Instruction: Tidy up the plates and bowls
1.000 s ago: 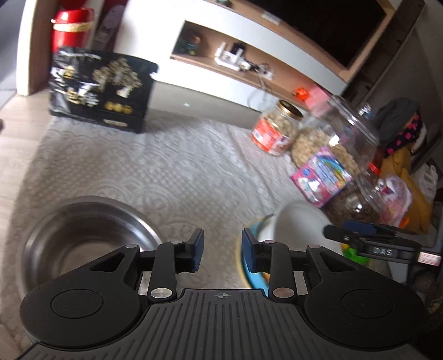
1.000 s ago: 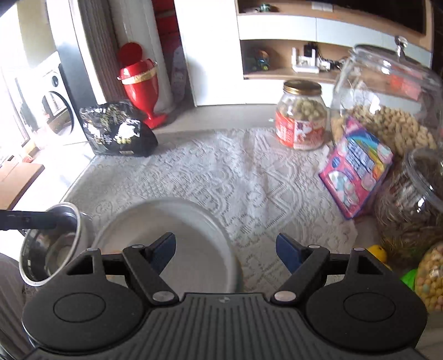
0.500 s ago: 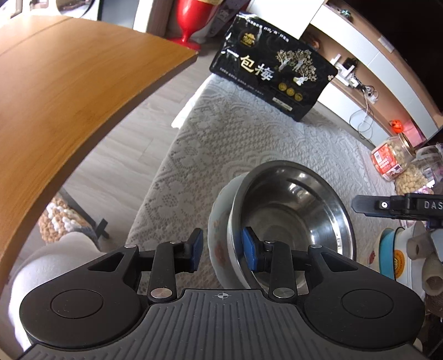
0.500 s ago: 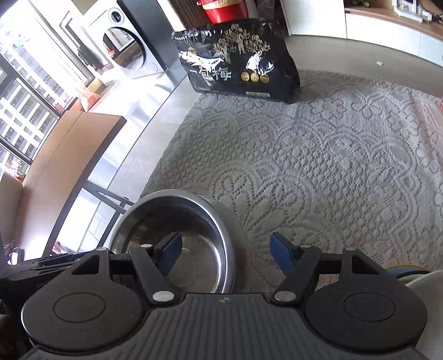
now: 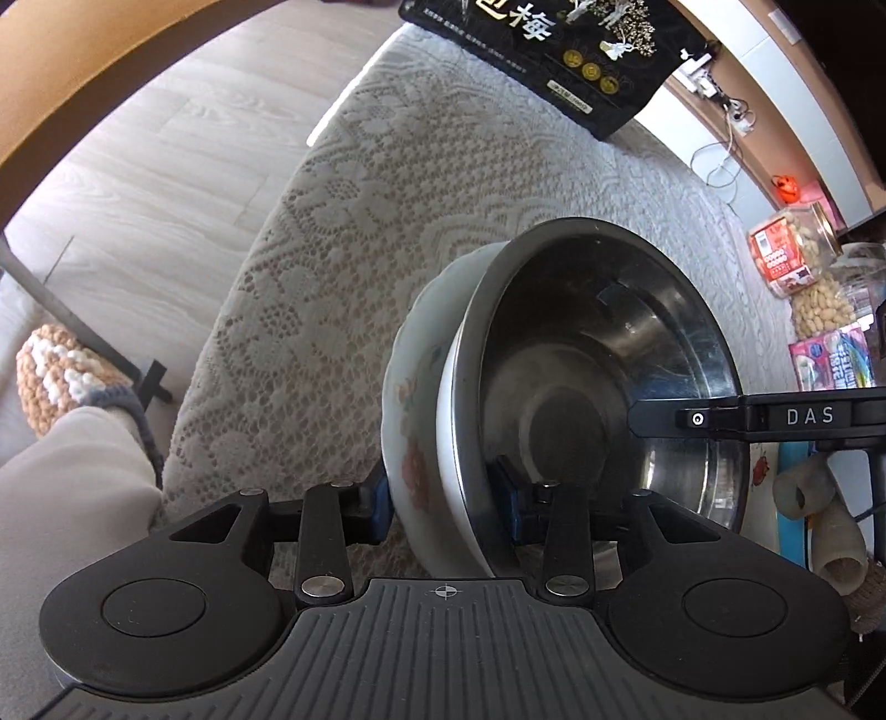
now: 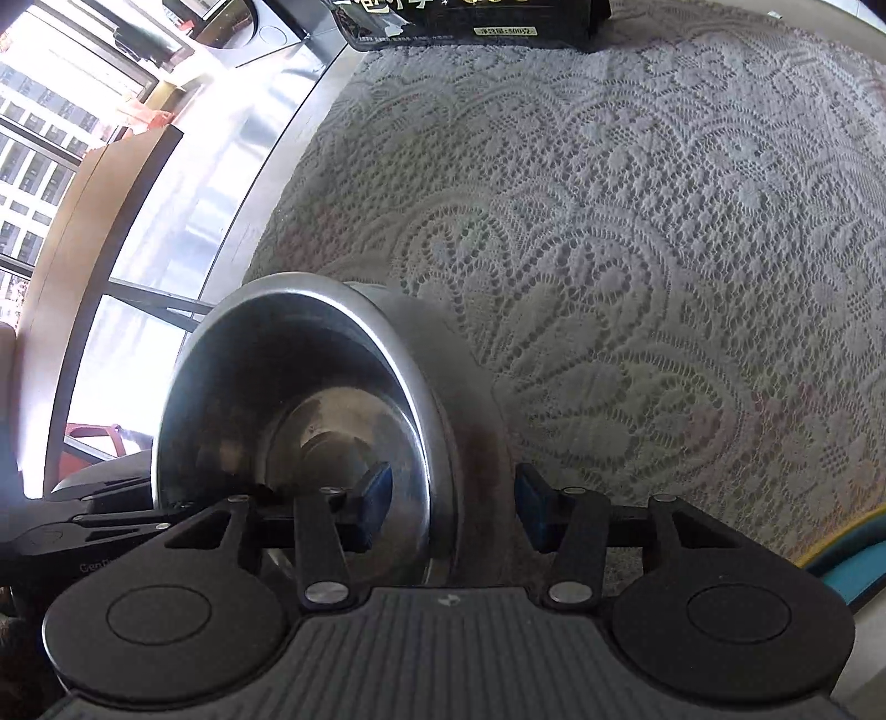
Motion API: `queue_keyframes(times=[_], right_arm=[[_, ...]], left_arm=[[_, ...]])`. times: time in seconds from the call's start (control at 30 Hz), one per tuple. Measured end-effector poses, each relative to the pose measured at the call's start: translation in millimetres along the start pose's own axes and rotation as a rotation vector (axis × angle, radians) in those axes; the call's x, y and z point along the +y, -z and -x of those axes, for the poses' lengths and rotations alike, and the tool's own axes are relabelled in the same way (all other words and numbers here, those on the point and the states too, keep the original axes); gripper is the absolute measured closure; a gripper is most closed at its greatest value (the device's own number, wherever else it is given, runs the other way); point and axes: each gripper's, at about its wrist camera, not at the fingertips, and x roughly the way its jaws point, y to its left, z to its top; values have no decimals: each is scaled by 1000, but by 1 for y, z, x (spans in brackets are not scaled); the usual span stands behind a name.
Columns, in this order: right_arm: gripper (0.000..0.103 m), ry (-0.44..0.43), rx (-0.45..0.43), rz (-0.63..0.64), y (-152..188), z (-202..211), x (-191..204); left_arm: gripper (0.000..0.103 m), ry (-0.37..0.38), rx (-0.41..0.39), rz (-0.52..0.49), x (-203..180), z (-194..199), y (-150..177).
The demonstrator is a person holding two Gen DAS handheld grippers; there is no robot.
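Observation:
A steel bowl (image 5: 609,354) sits nested in a white floral ceramic bowl (image 5: 415,410) on the lace cloth. My left gripper (image 5: 446,504) has one finger inside the steel bowl and one outside the ceramic bowl, closed on both rims. My right gripper (image 6: 451,507) straddles the opposite rim of the steel bowl (image 6: 288,410), one finger inside and one outside, with gaps to the wall. Its finger also shows in the left wrist view (image 5: 758,418).
A black snack bag (image 5: 559,50) stands at the far edge of the lace cloth (image 5: 343,266). Snack jars (image 5: 792,255) and a pink packet (image 5: 830,360) are to the right. A blue plate edge (image 6: 853,559) is beside my right gripper. A wooden table edge (image 5: 83,61) is to the left.
Both grippers moved in onto the stacked bowls. The left gripper closed on the near rims. The right gripper narrowed around the opposite rim.

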Motion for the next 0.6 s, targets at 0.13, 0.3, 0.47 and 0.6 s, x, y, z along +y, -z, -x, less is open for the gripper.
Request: queue_keyframes(times=[0.13, 0.3, 0.47, 0.6], right_arm=[[61, 33, 1, 22, 2, -2, 4], [62, 63, -22, 25, 1, 4, 1], [62, 137, -53, 28, -2, 11, -4], [62, 152, -56, 29, -3, 15, -6]], left_arm=[[50, 18, 21, 35, -1, -3, -5], [42, 12, 21, 15, -11, -8, -15], [42, 25, 15, -4, -25, -20, -32], [43, 20, 16, -20, -29, -26, -40]])
